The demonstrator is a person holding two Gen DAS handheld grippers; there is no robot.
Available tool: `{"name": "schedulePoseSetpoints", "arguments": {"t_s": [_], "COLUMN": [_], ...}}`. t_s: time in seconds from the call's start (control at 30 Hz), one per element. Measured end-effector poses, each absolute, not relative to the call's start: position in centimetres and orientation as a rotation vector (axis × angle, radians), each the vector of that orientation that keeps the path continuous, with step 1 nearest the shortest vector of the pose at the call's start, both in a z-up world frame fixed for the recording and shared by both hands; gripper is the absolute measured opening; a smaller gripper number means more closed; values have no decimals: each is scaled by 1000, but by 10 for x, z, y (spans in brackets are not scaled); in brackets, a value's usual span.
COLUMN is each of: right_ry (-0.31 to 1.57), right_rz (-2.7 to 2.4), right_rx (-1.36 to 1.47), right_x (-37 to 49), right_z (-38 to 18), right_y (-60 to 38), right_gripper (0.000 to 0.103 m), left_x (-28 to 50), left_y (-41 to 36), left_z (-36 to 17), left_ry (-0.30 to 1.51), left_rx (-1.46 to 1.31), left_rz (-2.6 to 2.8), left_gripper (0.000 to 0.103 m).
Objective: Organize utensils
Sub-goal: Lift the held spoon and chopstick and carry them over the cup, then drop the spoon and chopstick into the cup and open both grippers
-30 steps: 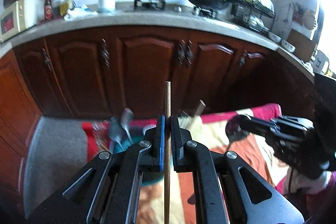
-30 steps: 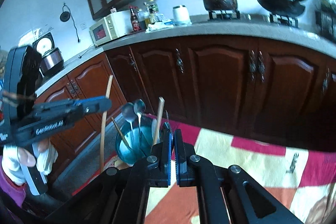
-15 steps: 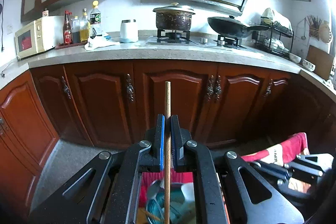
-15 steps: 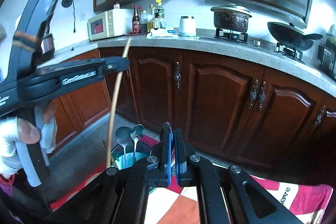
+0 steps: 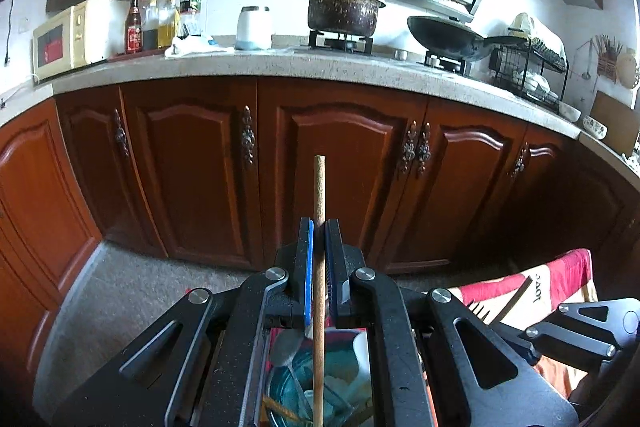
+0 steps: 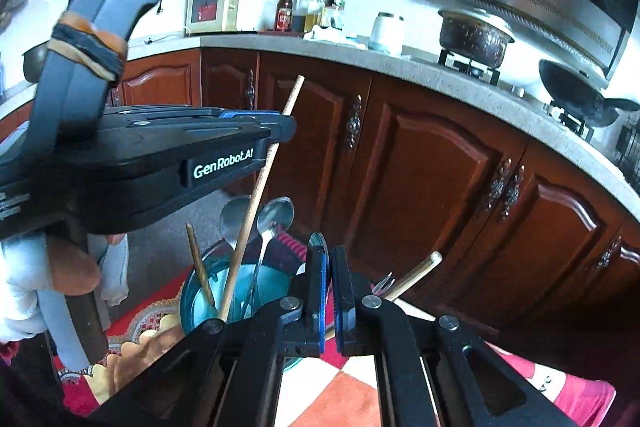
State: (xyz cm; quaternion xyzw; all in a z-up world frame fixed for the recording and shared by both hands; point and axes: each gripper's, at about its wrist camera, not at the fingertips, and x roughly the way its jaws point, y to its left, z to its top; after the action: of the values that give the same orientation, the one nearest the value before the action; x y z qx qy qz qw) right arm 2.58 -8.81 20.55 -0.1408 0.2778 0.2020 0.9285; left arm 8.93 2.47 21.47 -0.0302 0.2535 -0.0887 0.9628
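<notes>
My left gripper (image 5: 319,227) is shut on a long wooden chopstick (image 5: 319,187) that stands almost upright. The right wrist view shows the same left gripper (image 6: 289,125) from the side. There the chopstick (image 6: 256,195) slants down, with its lower end inside a teal glass cup (image 6: 192,307). That cup (image 5: 340,367) also holds two metal spoons (image 6: 276,215) and a shorter chopstick (image 6: 198,267). My right gripper (image 6: 331,255) hangs shut and empty just right of the cup. A wooden-handled fork (image 6: 416,273) lies on the cloth behind it.
A red, orange and cream patterned cloth (image 6: 352,387) covers the table. Dark wooden cabinets (image 5: 340,167) stand close behind it under a stone counter (image 5: 280,65) with a microwave, bottles, a pot and a wok. A gloved hand (image 6: 24,287) holds the left gripper.
The left gripper carried the chopstick from beside the cup to over it, and its lower end now sits inside. Both views tilted up toward the counter; the right gripper rolled and stayed shut.
</notes>
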Motion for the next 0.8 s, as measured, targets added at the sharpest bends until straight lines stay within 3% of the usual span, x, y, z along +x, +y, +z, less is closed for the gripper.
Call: {"name": "schedulePoseSetpoints", "arguments": {"t_s": [0.33,0.57,0.7,0.8], "right_ry": [664,720,719,709], "right_rz": [446,496,503,506], "right_rx": [-267,-72,-56,-39], "right_x": [34,42,35,29], "right_z": [173,173,174,177], "right_y": [-86,-117,-122,-127], "right_gripper": [4,4,5,7], "left_x": [82,77,72,67], "left_y": [24,22,22,22], "left_z": [195,194,193,194], "left_ry": [554,572,569,571], "left_rx": [-68,-53,-56,-58], "left_rz": [-185,-186,-183,-175], "left_gripper": [5,8,37,40]}}
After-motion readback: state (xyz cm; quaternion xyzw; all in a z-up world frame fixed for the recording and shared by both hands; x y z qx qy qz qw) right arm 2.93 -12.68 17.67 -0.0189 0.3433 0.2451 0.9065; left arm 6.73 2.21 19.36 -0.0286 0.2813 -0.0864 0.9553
